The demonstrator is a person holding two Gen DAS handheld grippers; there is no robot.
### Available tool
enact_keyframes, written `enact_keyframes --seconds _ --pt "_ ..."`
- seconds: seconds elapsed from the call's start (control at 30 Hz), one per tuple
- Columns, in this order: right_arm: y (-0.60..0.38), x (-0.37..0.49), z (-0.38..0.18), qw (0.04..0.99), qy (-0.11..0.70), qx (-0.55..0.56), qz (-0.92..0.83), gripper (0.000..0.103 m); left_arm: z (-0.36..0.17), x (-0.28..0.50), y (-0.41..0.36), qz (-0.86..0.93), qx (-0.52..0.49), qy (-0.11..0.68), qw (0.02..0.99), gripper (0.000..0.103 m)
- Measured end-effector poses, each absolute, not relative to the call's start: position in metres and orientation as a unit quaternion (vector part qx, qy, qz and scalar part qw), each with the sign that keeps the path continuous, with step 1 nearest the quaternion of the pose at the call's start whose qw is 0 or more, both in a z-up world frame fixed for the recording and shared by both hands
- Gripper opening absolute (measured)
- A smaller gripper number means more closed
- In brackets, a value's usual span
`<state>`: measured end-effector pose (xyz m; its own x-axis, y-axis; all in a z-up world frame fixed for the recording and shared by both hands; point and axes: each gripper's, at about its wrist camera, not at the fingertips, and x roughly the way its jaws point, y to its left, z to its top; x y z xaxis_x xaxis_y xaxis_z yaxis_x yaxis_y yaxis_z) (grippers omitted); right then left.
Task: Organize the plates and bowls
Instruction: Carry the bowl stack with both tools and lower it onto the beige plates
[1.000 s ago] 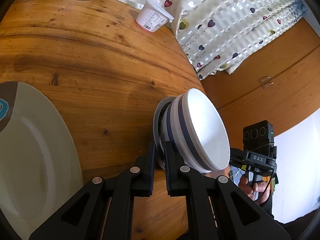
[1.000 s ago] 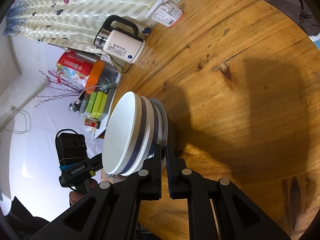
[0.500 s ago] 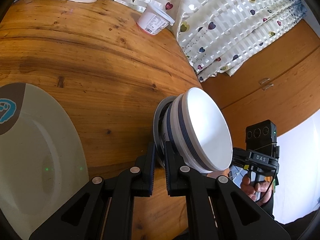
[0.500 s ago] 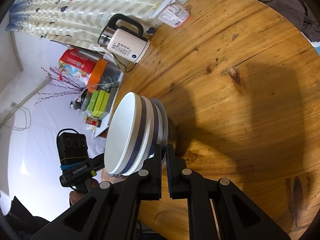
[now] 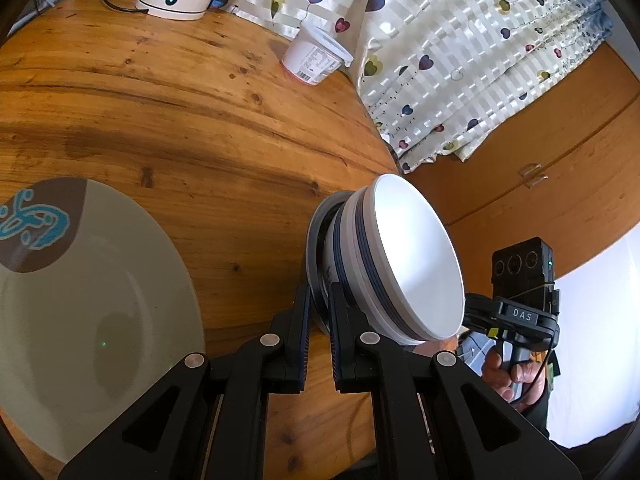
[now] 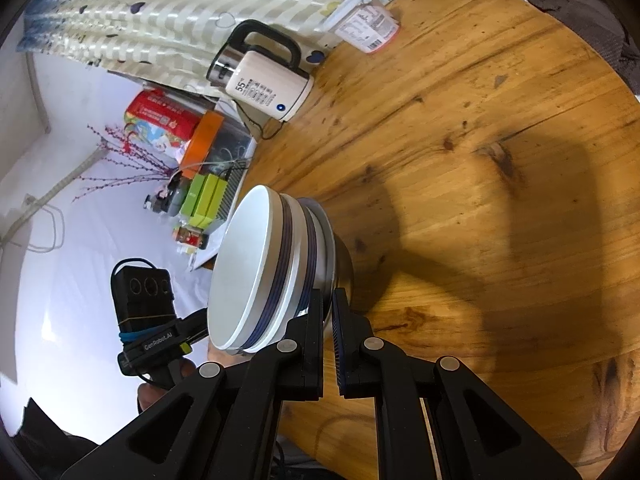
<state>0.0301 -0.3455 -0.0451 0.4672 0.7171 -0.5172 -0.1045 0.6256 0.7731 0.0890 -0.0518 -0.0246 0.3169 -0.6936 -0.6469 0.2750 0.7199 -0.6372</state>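
Both claws, left (image 5: 319, 296) and right (image 6: 327, 302), pinch stacked bowls (image 5: 392, 256) above wooden table (image 5: 168, 120).

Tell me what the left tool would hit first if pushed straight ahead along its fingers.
Nothing new: the left tool already clamps the metal rim under the stacked white blue-banded bowls; beyond lies bare wooden tabletop.

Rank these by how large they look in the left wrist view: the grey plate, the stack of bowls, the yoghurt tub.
1. grey plate, cut off by the frame and near the camera
2. stack of bowls, also near
3. yoghurt tub, far back on the table, so its true size is less certain
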Motion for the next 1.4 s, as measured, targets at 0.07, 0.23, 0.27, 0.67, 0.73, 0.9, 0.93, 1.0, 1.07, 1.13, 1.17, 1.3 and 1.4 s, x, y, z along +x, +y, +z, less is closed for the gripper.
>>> enact_keyframes --seconds 0.07,0.23,0.27,0.67,0.73,0.9,0.93,1.0,1.07,1.13,1.17,1.3,1.4 --pt "-0.342 0.031 -0.043 0.784 0.445 0.342 0.265 0.008 -0.023 0.088 -0.049 -0.307 -0.211 0.494 0.785 0.007" --pt "-0.333 0.034 -0.036 0.784 0.445 0.335 0.274 0.008 -0.017 0.085 -0.039 -0.300 -0.213 0.488 0.792 0.007" --pt "-0.331 0.035 -0.035 0.783 0.445 0.334 0.275 0.008 -0.015 0.084 -0.036 -0.299 -0.214 0.486 0.793 0.007" --pt "-0.288 0.051 -0.023 0.774 0.455 0.314 0.308 0.008 -0.002 0.073 0.009 -0.264 -0.227 0.466 0.813 0.007" --pt "-0.278 0.054 -0.022 0.772 0.458 0.309 0.315 0.008 -0.002 0.070 0.017 -0.257 -0.229 0.463 0.816 0.007" --pt "-0.256 0.061 -0.022 0.764 0.467 0.298 0.329 0.008 -0.002 0.062 0.042 -0.237 -0.238 0.458 0.823 0.007" --pt "-0.251 0.062 -0.023 0.763 0.470 0.296 0.332 0.008 -0.002 0.061 0.047 -0.233 -0.240 0.457 0.824 0.007" --pt "-0.243 0.064 -0.023 0.760 0.474 0.291 0.337 0.008 -0.003 0.059 0.056 -0.226 -0.245 0.457 0.825 0.007" --pt "-0.233 0.068 -0.024 0.756 0.479 0.286 0.341 0.008 -0.004 0.057 0.065 -0.218 -0.249 0.456 0.826 0.007" --pt "-0.223 0.072 -0.024 0.753 0.484 0.281 0.346 0.008 -0.005 0.056 0.072 -0.210 -0.254 0.455 0.827 0.007" --pt "-0.219 0.073 -0.024 0.751 0.486 0.279 0.348 0.008 -0.006 0.055 0.075 -0.206 -0.255 0.455 0.828 0.007" --pt "-0.201 0.078 -0.028 0.745 0.496 0.272 0.354 0.008 -0.010 0.053 0.088 -0.192 -0.261 0.456 0.828 0.007" --pt "-0.190 0.082 -0.030 0.741 0.502 0.268 0.357 0.008 -0.012 0.051 0.096 -0.184 -0.265 0.457 0.829 0.007"
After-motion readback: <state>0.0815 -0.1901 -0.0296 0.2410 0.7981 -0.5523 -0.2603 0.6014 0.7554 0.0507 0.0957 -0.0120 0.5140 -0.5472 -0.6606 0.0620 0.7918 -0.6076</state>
